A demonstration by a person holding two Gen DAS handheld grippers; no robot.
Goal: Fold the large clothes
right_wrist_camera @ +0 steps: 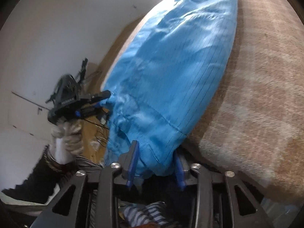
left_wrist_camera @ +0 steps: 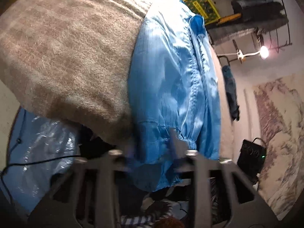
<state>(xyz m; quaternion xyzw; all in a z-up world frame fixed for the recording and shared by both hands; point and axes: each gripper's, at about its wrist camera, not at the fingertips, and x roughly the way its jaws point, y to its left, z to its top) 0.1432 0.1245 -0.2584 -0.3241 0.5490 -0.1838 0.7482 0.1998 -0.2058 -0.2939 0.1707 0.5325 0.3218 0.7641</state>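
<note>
**Both grippers at the near hem, garment running away**

Left wrist view: blue garment (left_wrist_camera: pixel 171 87) lies on the tan blanket (left_wrist_camera: pixel 66 47), long axis running from the near hem to the collar at the far end. The zip line follows that axis. Left gripper (left_wrist_camera: pixel 153 153) sits at the elastic hem, right at the garment's near edge; cloth bunches between the fingers, which look closed on it, though blur hides the pads.

Right wrist view: right gripper (right_wrist_camera: pixel 155 163) pinches the near hem corner, blue pads pressed into the fabric. Left gripper (right_wrist_camera: pixel 102 98), held in a gloved hand (right_wrist_camera: pixel 68 134), bites the hem's left corner. Garment (right_wrist_camera: pixel 171 66) points far, collar uppermost. Both grippers equally near the hem; the fold would likely carry it toward the collar.
</note>
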